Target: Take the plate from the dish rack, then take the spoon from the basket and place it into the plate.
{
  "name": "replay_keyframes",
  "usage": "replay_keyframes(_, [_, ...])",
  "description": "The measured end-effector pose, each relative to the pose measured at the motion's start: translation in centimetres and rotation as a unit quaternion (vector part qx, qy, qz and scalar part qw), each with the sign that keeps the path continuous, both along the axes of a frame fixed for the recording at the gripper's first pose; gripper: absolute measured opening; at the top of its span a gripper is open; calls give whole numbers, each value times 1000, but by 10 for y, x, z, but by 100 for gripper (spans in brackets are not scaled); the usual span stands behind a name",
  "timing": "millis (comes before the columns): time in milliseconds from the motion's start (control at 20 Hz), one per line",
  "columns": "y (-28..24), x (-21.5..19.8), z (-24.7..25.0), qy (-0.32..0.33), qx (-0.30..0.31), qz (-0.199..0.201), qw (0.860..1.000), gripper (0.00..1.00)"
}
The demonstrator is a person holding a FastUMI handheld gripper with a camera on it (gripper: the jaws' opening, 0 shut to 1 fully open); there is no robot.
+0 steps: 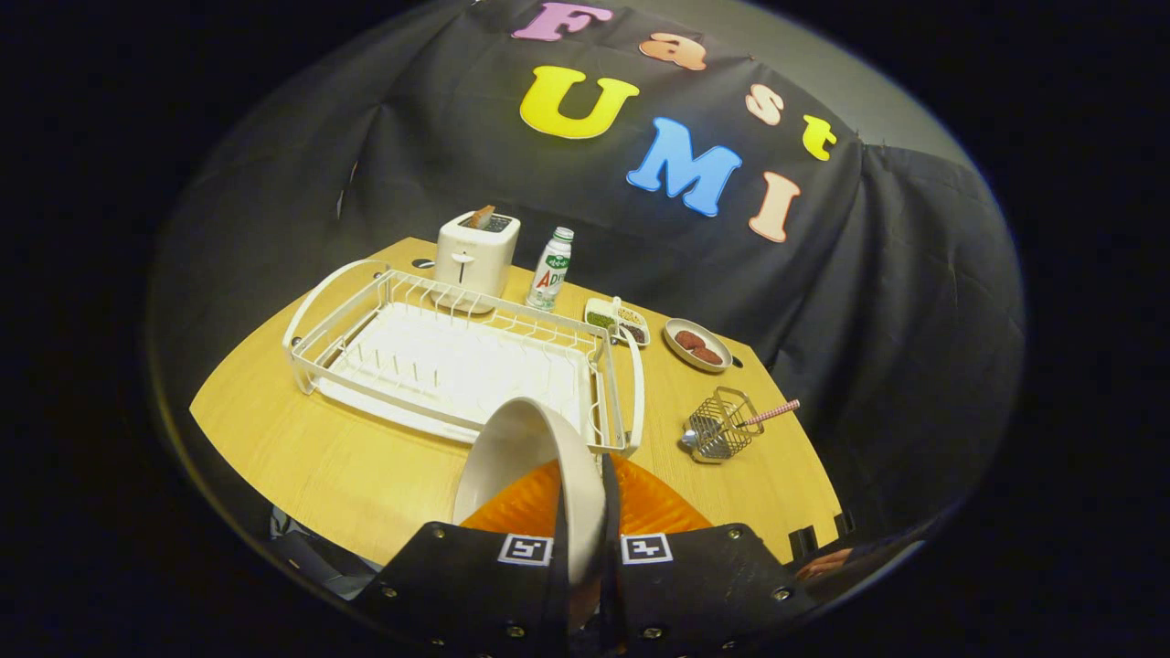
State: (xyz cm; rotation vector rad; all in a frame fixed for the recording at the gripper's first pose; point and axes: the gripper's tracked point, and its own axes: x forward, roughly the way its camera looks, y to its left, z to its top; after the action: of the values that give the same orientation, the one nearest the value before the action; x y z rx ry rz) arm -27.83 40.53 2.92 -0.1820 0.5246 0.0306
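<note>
Plate [526, 466], white and held on edge, stands between the two fingers of the gripper [585, 548], which are drawn close together and pinch its rim from both sides, so the plate rises tilted up and away from the fingertips. The gripper points forward and slightly down over the near edge of the wooden table [302, 457]. Under the plate, just ahead of the fingers, lies an orange ribbed mat [658, 503]. A hand [823, 562] shows partly at the table's near right corner.

Just beyond the plate sits the white wire dish rack [457, 352] on its tray, its slots bare. To the right of the rack, apart from it, stands a small wire basket [722, 425] with the spoon [759, 419] lying across it, bowl toward the rack and handle sticking out to the right.

Farther back are a small dish [696, 344] with two brown pieces, a divided tray [618, 322] of seasonings, a bottle [550, 269], and a white toaster [475, 251] with toast in its slot.
</note>
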Motion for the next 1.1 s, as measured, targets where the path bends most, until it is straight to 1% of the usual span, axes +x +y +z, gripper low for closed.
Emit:
replay_keyframes(300, [-11, 1, -23, 28, 33, -27, 999, 13])
replay_keyframes(600, [-17, 5, -40, 44, 90, -52, 994, 13])
replay_keyframes(900, [-18, 15, -56, 49, 155, -70, 984, 13])
replay_keyframes(1100, [-14, 13, -73, 62, 212, -81, 972, 13])
